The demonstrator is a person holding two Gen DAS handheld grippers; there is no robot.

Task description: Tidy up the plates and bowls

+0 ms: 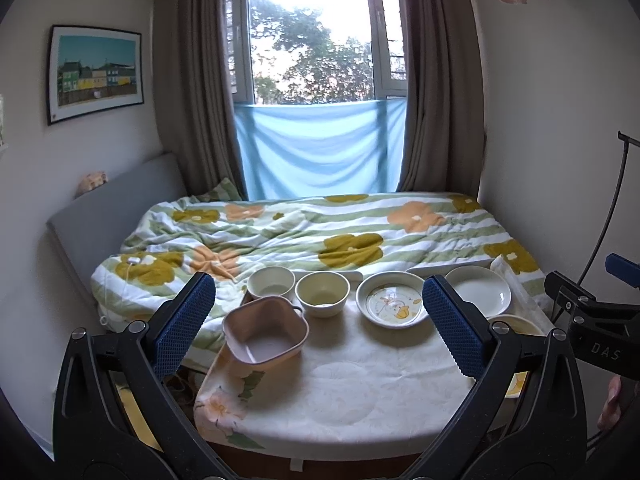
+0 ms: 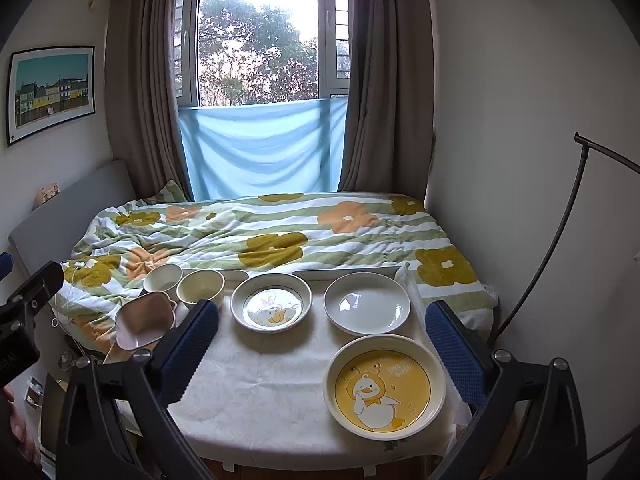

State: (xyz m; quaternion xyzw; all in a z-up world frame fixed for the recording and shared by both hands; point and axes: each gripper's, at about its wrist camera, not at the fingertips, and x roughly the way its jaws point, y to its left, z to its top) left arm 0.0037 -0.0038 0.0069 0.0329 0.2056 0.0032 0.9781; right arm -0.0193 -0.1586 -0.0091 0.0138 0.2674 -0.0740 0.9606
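Evidently nothing is stacked yet; both grippers hang short of the table, fingers spread wide, each holding nothing.

Left to right on the cloth:
- pink dish, tilted at the table's left edge, partly overhanging toward the bed.
- two cream bowls side by side, left bowl and right bowl, just behind the pink dish.
- duck plate at centre back.
- white plate just right of it.
- yellow plate in front of the white plate, nearest the right gripper.

Left gripper: pink dish at 10 o'clock from its midpoint, close to the left finger; cream bowls at 11 to 12; duck plate at 1 o'clock.

Right gripper: yellow plate at 4 o'clock, inside the span of the fingers; white plate at 1; duck plate at 11.

Judgement: opening step, choosing a first piece. Likely next move is nesting one cream bowl into the other, or setting one plate on another. Either calls for lowering a gripper to rim level and pinching a rim edge-on. The pink dish looks precarious.
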